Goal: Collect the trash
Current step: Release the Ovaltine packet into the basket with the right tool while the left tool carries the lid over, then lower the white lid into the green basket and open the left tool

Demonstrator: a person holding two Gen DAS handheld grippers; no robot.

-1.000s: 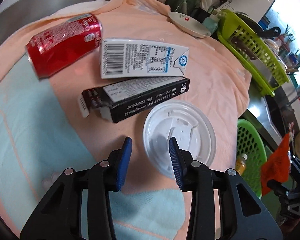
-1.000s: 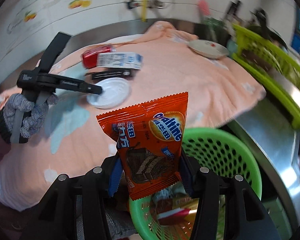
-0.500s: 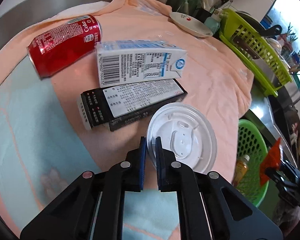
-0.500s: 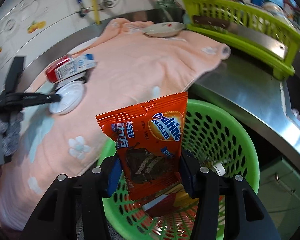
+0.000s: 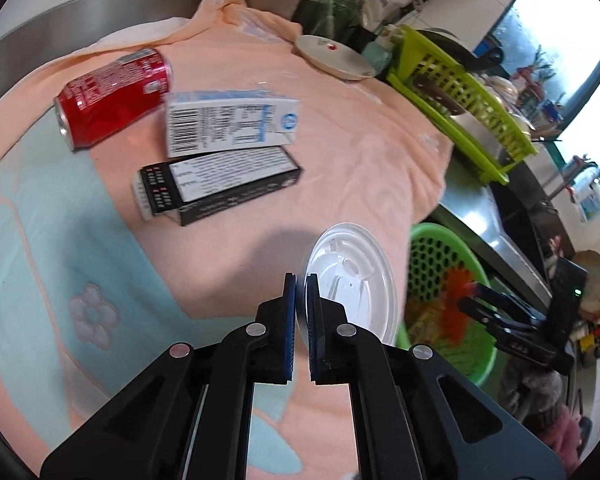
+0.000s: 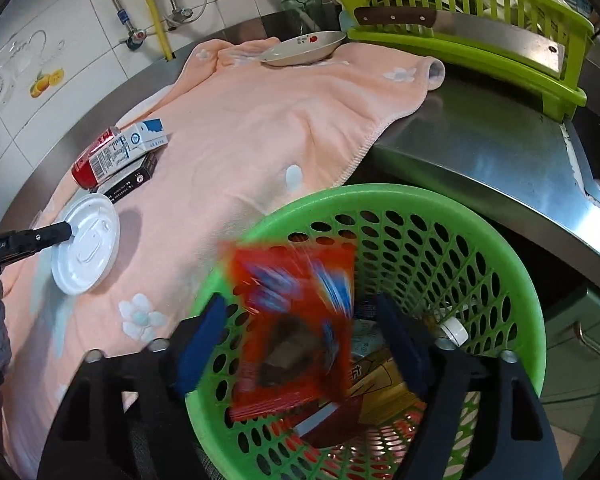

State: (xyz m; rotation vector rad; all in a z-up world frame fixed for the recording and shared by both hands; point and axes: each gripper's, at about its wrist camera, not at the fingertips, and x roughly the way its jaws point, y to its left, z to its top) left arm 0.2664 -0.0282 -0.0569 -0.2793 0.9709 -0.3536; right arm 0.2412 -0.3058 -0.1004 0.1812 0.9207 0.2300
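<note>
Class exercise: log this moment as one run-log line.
left gripper: shut on white lid | right gripper: opening, orange wrapper loose over green basket

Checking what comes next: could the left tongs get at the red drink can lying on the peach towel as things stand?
Probably not yet: the left tongs are shut on the round white plastic lid. The red drink can itself lies uncovered beyond the cartons.

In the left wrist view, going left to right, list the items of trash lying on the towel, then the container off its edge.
Red can → black box → white lid, pinched at its rim by the left gripper → green basket.
</note>
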